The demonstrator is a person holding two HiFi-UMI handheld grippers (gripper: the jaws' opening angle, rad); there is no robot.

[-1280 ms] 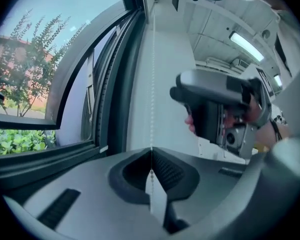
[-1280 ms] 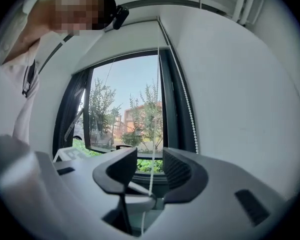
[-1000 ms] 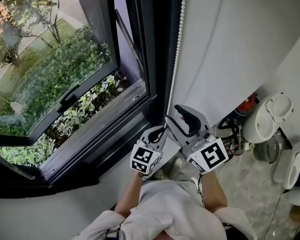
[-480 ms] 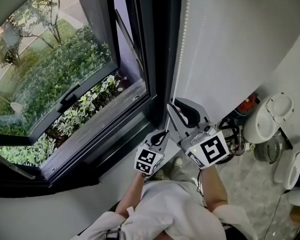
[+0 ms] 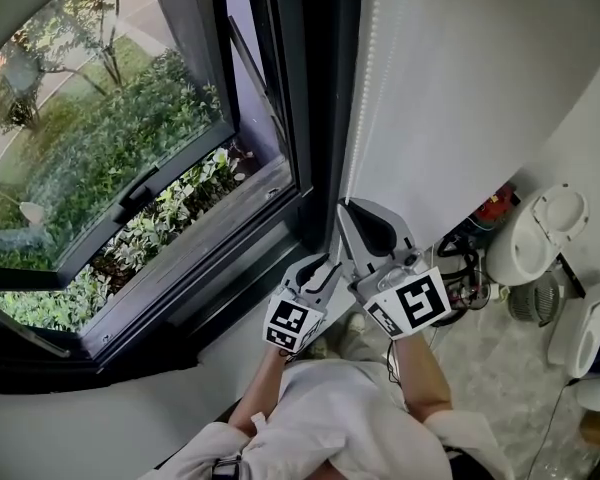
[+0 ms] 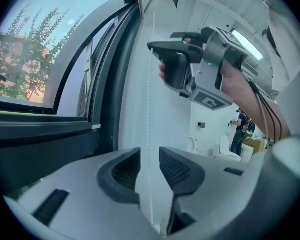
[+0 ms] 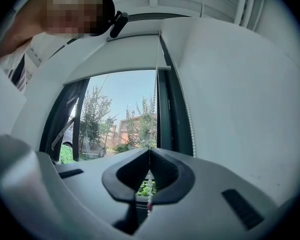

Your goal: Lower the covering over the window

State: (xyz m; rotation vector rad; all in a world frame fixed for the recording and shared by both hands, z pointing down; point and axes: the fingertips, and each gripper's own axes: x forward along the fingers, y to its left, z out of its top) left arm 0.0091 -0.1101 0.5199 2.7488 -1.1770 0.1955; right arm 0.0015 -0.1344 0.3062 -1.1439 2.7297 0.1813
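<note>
Right gripper's jaws have just closed, pinching the cord; left gripper's, below, just opened around it, so the right likely pulls next.

The bead cord is white, like the rolled blind and the wall, and it hangs beside a black window frame. Outside, the shrubs are green, the sky is pale blue and a building is reddish-brown.
</note>
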